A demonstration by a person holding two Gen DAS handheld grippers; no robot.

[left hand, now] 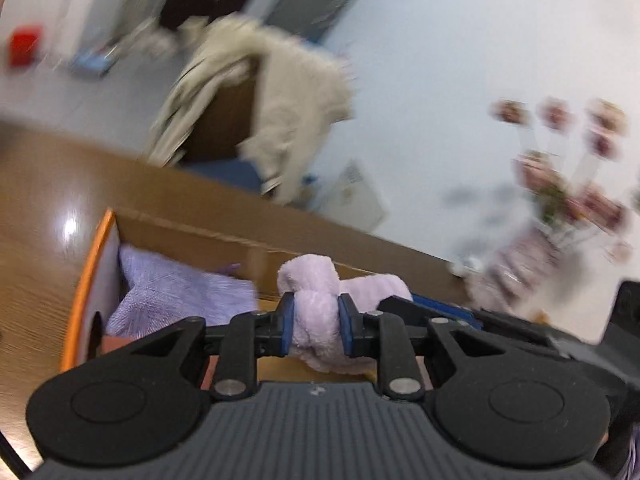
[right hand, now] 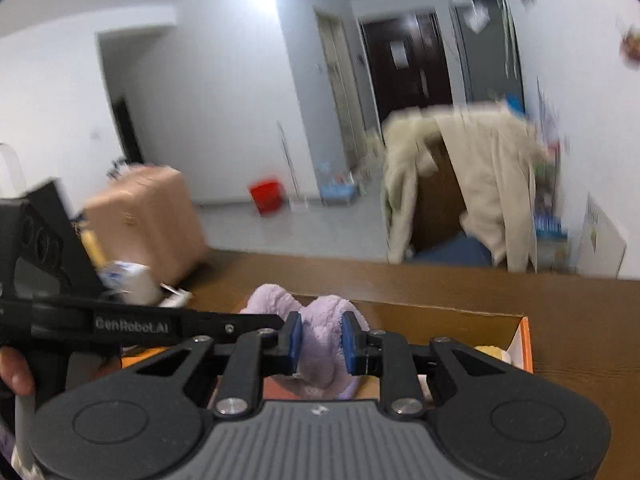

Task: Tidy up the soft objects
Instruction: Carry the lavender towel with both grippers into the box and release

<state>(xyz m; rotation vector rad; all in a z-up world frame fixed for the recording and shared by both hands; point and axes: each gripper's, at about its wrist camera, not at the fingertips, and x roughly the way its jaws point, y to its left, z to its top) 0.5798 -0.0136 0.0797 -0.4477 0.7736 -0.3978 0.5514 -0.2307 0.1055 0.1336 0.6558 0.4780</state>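
Lilac towel point(left hand: 316, 312) — pinched by left tool point(left hand: 316, 322) and right tool point(right hand: 322, 342)

Glossy brown wooden table point(right hand: 440, 284), open cardboard box point(left hand: 192, 236) on it

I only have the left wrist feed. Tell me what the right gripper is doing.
Observer: The right gripper is shut on a bunched fold of the lilac towel, just as the left gripper is on its own fold.
Operator: Report what lies in the box at the right gripper's end.
Observer: Something pale yellow sits inside the cardboard box, by its orange end wall; it is too cropped to identify.
Operator: Say what is on the floor past the table on that side.
Observer: A tan suitcase stands beyond the far edge of the wooden table, with a red bucket farther back.
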